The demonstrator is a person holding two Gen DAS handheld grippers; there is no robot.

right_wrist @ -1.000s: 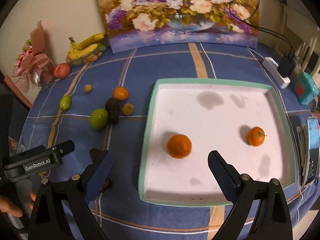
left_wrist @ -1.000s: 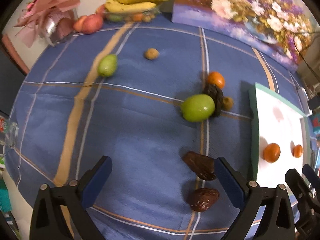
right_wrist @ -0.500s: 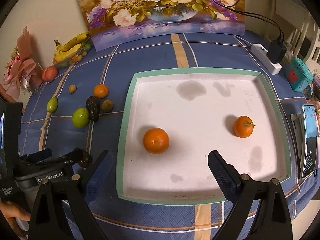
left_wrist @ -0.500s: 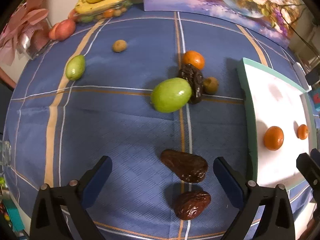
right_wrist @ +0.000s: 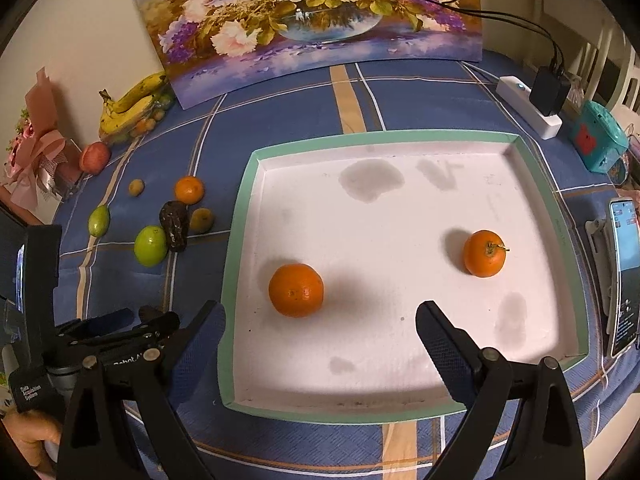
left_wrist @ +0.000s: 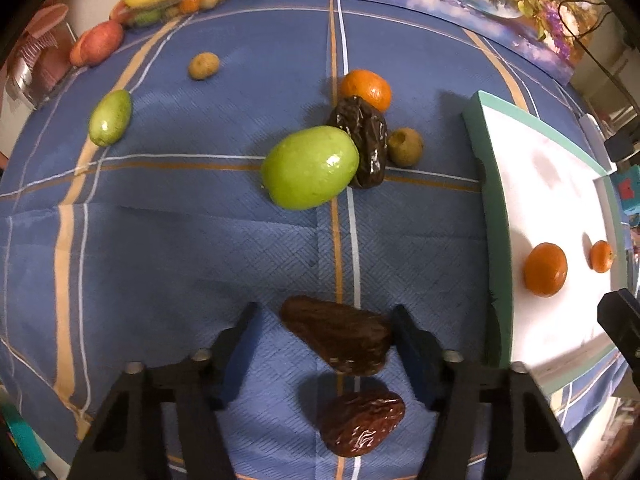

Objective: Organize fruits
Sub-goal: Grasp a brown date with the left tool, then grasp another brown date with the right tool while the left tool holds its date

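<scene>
My left gripper (left_wrist: 324, 320) has its jaws partly closed around a dark brown date (left_wrist: 340, 338) on the blue cloth; the right finger touches it, the left stands a little off. A second date (left_wrist: 360, 420) lies just nearer. Ahead lie a large green fruit (left_wrist: 310, 167), a third date (left_wrist: 366, 140), an orange (left_wrist: 367, 89) and a small brown fruit (left_wrist: 405, 147). The white tray (right_wrist: 240, 216) holds two oranges (right_wrist: 296, 290) (right_wrist: 484, 253). My right gripper (right_wrist: 320, 320) is open and empty over the tray's near edge.
A small green fruit (left_wrist: 110, 117) and a small brown fruit (left_wrist: 204, 65) lie at the far left. Bananas (right_wrist: 134, 106), a red apple (right_wrist: 95, 156) and a flower painting (right_wrist: 312, 16) stand at the back. A power strip (right_wrist: 530, 110) and a phone (right_wrist: 624, 276) lie right of the tray.
My left gripper has moved forward and down over the nearer dates and its jaws have closed in around one of them. My right gripper has drifted slightly left, still open.
</scene>
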